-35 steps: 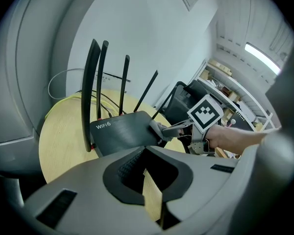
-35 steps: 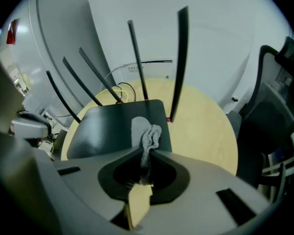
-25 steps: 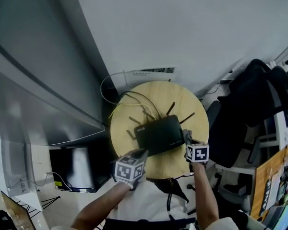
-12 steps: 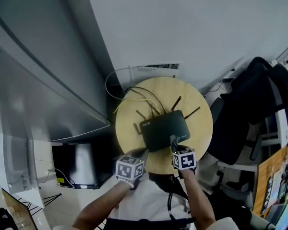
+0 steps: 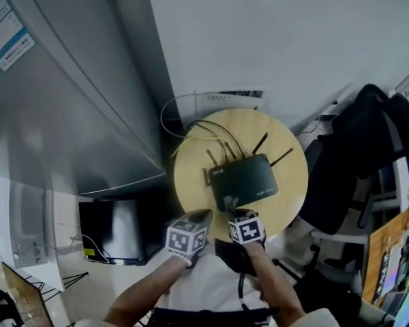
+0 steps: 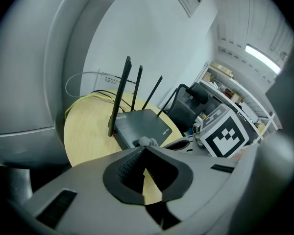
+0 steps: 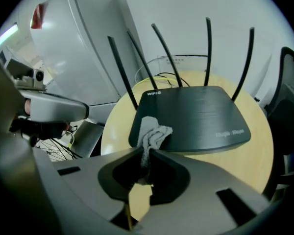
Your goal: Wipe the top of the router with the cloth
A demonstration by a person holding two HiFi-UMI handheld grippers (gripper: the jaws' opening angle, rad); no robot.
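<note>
A black router [image 5: 244, 181] with several upright antennas lies on a round wooden table [image 5: 286, 152]. In the right gripper view the router [image 7: 196, 116] fills the middle, and a small grey-white cloth [image 7: 152, 133] rests on its near left corner. My right gripper [image 7: 146, 155] is shut on the cloth's lower end. Seen from the head, the right gripper [image 5: 230, 204] is at the router's near left corner. My left gripper [image 5: 203, 214] hovers at the table's near edge, shut with nothing in it. From the left gripper view, the router [image 6: 144, 124] and the cloth [image 6: 147, 141] sit just beyond the left gripper [image 6: 143, 152].
A tall grey cabinet [image 5: 75, 101] stands close to the table's left. Black and yellow cables [image 5: 194, 128] loop behind the router by the white wall. A black chair [image 5: 354, 148] and cluttered shelves [image 5: 395, 251] are at the right.
My right gripper has slid the cloth leftward along the router's near side, from its right end to its left corner. The left gripper has stayed at the table's near edge.
</note>
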